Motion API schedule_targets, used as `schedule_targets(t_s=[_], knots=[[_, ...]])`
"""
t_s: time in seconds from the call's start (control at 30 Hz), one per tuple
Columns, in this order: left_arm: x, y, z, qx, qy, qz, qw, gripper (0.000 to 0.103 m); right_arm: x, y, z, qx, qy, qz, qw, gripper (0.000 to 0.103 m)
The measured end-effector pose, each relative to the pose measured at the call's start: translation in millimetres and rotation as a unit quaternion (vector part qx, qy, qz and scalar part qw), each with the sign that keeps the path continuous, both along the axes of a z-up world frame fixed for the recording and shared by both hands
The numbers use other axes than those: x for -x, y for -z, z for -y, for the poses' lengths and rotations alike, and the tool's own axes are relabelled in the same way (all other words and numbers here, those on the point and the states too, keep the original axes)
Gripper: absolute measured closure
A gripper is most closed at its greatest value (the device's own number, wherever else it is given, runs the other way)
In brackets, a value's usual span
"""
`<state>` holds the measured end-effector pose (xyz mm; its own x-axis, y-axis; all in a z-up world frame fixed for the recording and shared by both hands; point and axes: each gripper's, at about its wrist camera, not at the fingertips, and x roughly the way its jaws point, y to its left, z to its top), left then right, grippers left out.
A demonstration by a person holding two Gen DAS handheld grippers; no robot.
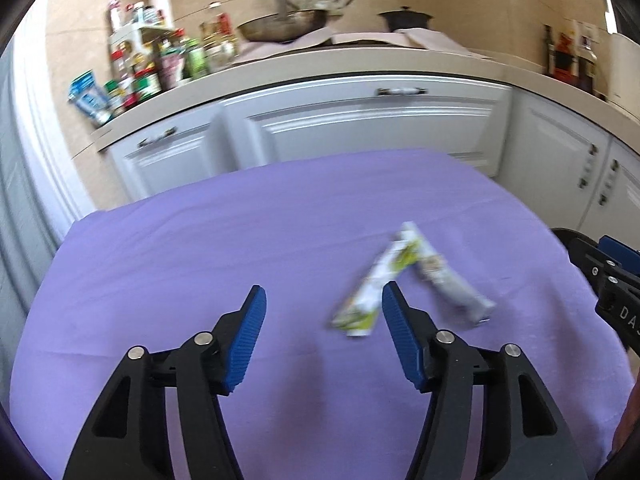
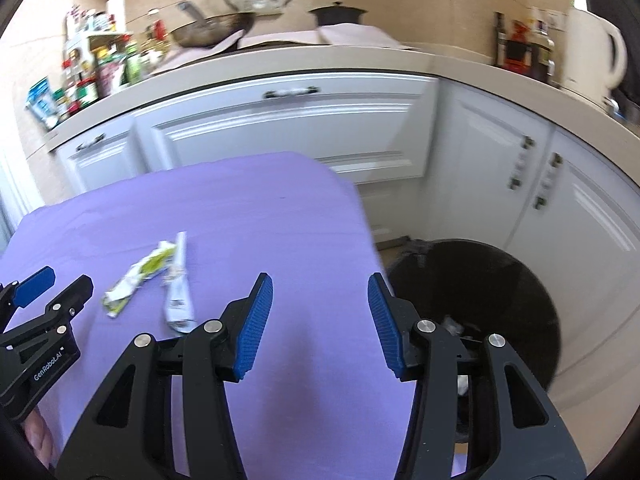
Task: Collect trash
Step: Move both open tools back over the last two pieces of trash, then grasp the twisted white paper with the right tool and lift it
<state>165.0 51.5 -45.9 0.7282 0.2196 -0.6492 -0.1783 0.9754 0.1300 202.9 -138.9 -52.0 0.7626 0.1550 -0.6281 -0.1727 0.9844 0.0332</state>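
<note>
Two crumpled wrappers lie on the purple tablecloth [image 1: 200, 248]: a green-and-white wrapper [image 1: 376, 284] [image 2: 138, 276] and a grey-white wrapper [image 1: 452, 280] [image 2: 179, 296] crossing it at the far end. My left gripper [image 1: 323, 300] hovers just short of them, open, with nothing between its blue pads; the green wrapper's near end sits by its right fingertip. My right gripper [image 2: 320, 286] is open and empty over the table's right edge, with the black trash bin [image 2: 516, 292] just beyond it. Each gripper shows at the edge of the other's view.
White kitchen cabinets [image 1: 360, 120] and a counter run behind the table, with spice bottles [image 1: 152, 68], a wok [image 1: 280, 26], a dark pot [image 1: 404, 18] and a white kettle [image 2: 592, 52]. The bin stands on the floor, right of the table, holding some scraps.
</note>
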Motion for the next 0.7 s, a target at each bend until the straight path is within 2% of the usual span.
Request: schedule_targets(t_s=[0.4, 0.7], knots=[[6, 14, -60, 0.005, -0.054, -0.018, 0.9984, 0.036, -12, 19, -70, 0.028, -0.069, -0.04, 0.996, 0.054], [4, 18, -64, 0.015, -0.043, -0.026, 0.9986, 0.035, -24, 32, -91, 0.045, -0.095, -0.076, 0.992, 0.054]])
